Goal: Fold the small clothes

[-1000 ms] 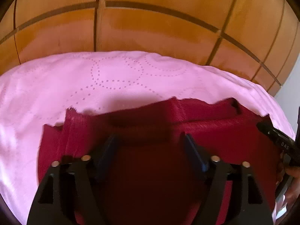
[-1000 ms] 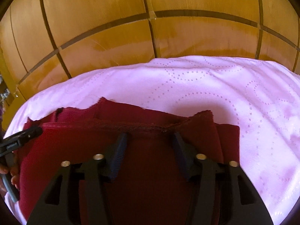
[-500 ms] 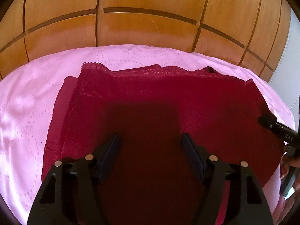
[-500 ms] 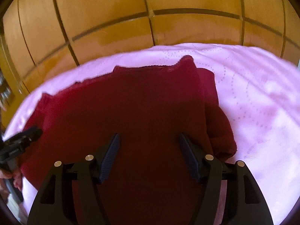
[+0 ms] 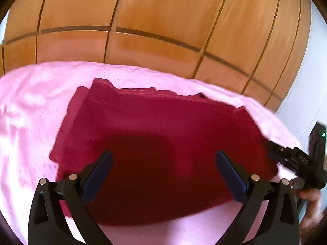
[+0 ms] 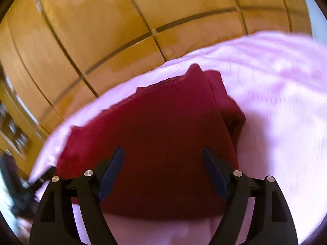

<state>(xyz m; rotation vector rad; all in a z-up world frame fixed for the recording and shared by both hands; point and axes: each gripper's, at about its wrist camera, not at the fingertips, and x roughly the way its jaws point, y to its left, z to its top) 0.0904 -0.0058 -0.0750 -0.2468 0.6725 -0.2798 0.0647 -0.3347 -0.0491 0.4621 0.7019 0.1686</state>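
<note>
- While it lies spread flat on the pink bedspread [image 5: 30,106], the dark red garment [image 5: 163,126] is seen folded over on itself, with a second layer showing along its left edge in the left wrist view and along its right edge in the right wrist view.
- Its far hem is seen running slightly ragged toward the wooden panelling [image 5: 155,20], and its near edge is seen curving just ahead of both sets of fingers.
- The left gripper [image 5: 163,173] is held above the near part of the garment with its jaws spread wide apart; nothing is gripped between them, and a dark shadow is cast on the cloth below.
- The right gripper [image 6: 163,171] is likewise held over the garment's near half with its jaws well apart and nothing between them.
- At the right edge of the left wrist view, the right gripper's black body is seen beside the garment's corner, with part of a hand [image 5: 310,196] behind it.
- The quilted bedspread is marked with dotted circular stitching and is backed by orange-brown wood panels divided by dark grooves.
- The right wrist view is blurred, so finer detail of the cloth cannot be told there.
</note>
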